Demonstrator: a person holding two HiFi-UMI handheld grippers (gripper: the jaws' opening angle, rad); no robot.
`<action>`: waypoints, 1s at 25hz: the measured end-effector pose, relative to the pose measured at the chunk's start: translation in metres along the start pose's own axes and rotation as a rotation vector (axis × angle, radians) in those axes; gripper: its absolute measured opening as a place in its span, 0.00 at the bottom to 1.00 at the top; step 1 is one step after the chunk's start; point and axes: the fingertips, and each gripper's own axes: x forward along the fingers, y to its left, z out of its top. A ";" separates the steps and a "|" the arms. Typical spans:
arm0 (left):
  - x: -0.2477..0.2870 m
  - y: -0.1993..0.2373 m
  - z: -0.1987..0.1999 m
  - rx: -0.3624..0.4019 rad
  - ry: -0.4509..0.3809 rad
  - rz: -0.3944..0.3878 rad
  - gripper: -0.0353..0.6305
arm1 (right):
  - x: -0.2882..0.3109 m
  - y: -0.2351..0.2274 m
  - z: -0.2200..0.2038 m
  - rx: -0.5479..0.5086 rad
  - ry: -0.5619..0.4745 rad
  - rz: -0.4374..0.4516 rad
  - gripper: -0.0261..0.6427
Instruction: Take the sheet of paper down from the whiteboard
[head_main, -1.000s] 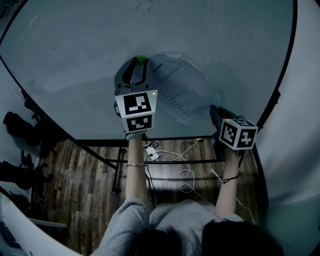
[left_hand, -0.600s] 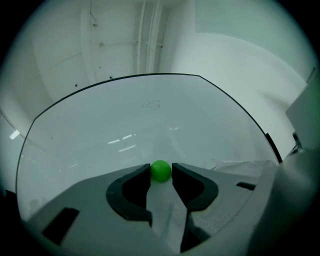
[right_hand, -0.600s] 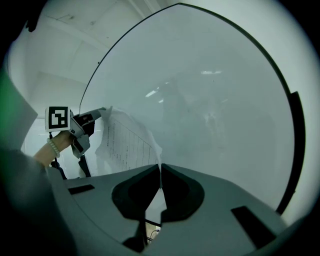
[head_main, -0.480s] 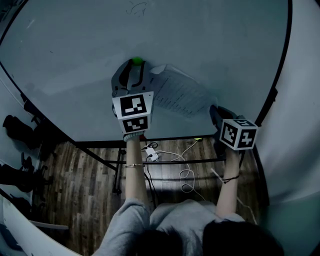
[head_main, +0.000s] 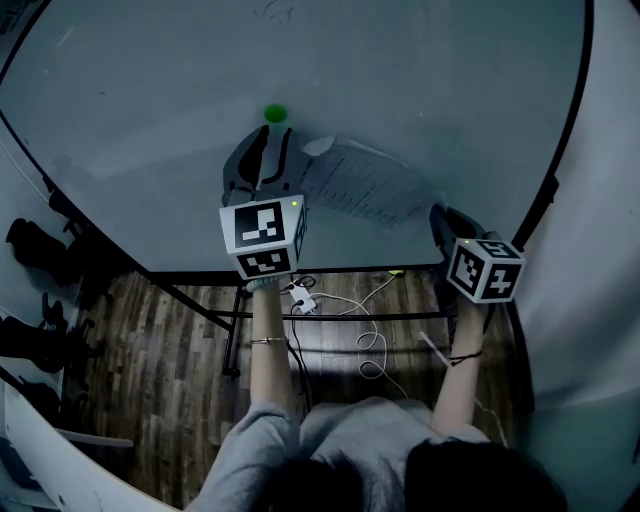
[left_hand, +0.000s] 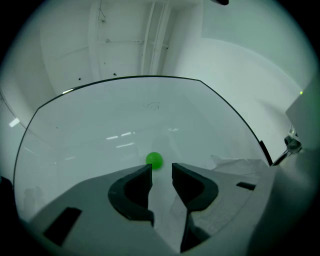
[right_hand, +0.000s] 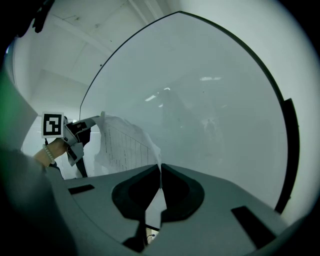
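Observation:
A printed sheet of paper (head_main: 365, 185) hangs loose in front of the whiteboard (head_main: 150, 100), its upper left corner curled away from the board. My right gripper (head_main: 437, 212) is shut on the sheet's lower right edge; in the right gripper view the paper (right_hand: 125, 145) runs straight into the closed jaws (right_hand: 160, 167). My left gripper (head_main: 270, 140) is open just below a green magnet (head_main: 275, 113) that sticks to the board. In the left gripper view the magnet (left_hand: 154, 160) sits beyond the parted fingertips (left_hand: 161, 167), and the paper (left_hand: 235, 165) lies to their right.
The board's black frame curves along the right side (head_main: 565, 130) next to a white wall (head_main: 600, 300). Below it stand the board's stand legs (head_main: 235, 340), with a power strip and cables (head_main: 305, 305) on the wooden floor. Dark chair bases (head_main: 30, 250) are at the left.
My left gripper has dropped away from the green magnet, which now shows bare on the board. The sheet's top has come off the board and folded lower. The right gripper has shifted slightly right.

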 end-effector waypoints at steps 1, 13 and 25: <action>-0.002 -0.002 -0.003 -0.011 0.007 -0.002 0.25 | -0.001 -0.001 0.000 -0.002 -0.005 0.001 0.04; -0.033 -0.019 -0.038 -0.131 0.099 0.000 0.19 | -0.009 -0.001 -0.002 -0.030 -0.020 0.034 0.04; -0.068 -0.023 -0.076 -0.215 0.187 0.013 0.06 | -0.013 0.016 -0.006 -0.091 -0.033 0.068 0.04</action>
